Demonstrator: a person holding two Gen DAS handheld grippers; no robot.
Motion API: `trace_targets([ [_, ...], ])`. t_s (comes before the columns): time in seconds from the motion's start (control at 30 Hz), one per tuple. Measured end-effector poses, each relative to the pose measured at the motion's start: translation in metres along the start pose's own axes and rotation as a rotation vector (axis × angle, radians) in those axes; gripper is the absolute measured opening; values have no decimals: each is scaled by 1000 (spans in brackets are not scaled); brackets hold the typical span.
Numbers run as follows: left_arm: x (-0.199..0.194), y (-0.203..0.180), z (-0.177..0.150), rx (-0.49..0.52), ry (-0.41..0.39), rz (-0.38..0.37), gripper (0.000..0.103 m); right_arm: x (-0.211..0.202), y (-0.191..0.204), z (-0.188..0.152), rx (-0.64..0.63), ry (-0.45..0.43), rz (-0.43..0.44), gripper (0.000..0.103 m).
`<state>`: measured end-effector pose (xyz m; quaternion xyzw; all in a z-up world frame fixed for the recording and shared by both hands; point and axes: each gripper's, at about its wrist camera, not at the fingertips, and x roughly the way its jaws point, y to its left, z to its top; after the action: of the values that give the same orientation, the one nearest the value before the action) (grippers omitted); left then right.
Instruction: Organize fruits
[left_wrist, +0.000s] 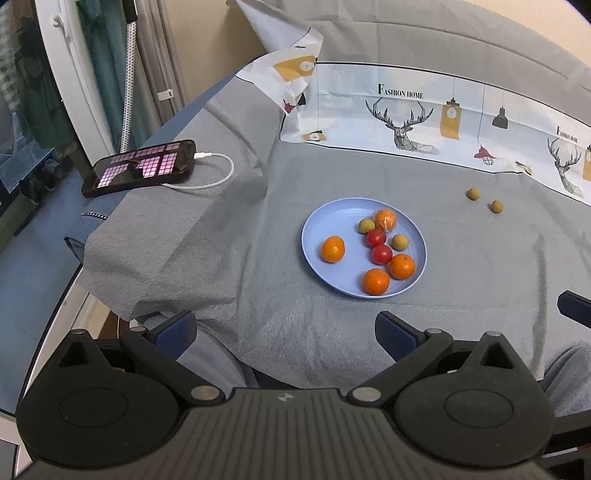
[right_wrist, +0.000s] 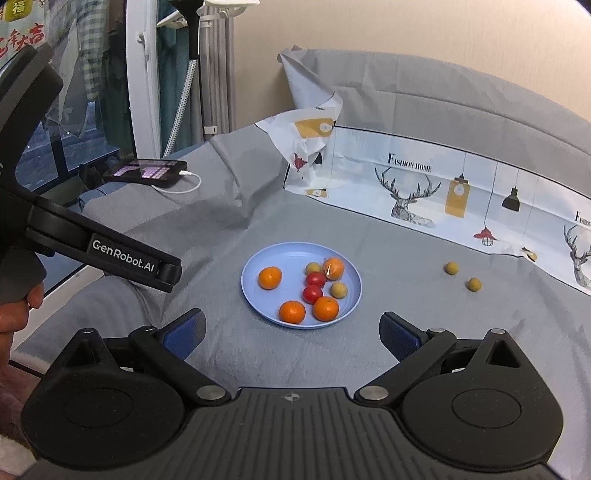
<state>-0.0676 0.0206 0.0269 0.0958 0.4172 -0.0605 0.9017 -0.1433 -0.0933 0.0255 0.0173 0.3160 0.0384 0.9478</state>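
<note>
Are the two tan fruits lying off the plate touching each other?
Apart. The right wrist view shows gray cloth between the farther tan fruit and the nearer tan fruit; the left wrist view shows the same gap.

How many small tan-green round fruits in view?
4. Two on the blue plate: one beside the wrapped orange, one near the right rim. Two loose on the grey cloth, right of the plate. None looks hidden.

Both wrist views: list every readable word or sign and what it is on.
"FASHION HOME": printed cloth, above a deer drawing.
"GenRobot.AI": arm of the left tool.
"福": yellow sign behind the window.
Red characters below it: cut off, unreadable.
Phone screen: no legible text.
</note>
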Motion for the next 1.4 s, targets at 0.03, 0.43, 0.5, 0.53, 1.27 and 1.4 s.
trace_targets([
  [0.03, 1, 0, 1, 2, 1, 1, 103, 2, -1, 1, 3, 4, 1, 100],
  [0.43, 34, -17, 22, 27, 62, -2, 103, 30, -18, -2, 54, 56, -7, 100],
  [0.5, 43, -25, 29, 37, 78, -8, 103, 37, -29, -4, 87, 64, -22, 100],
  [0.53, 47, -29, 33, 44, 87, -9, 103, 41, -36, -5, 105, 69, -31, 100],
  [1.27, 291, -295, 183, 445, 74, -182, 103, 288, -320, -38, 275, 108, -395, 100],
  [1.4, 338, -334, 193, 523, 75, -205, 102, 315, -335, -29, 230, 63, -367, 101],
])
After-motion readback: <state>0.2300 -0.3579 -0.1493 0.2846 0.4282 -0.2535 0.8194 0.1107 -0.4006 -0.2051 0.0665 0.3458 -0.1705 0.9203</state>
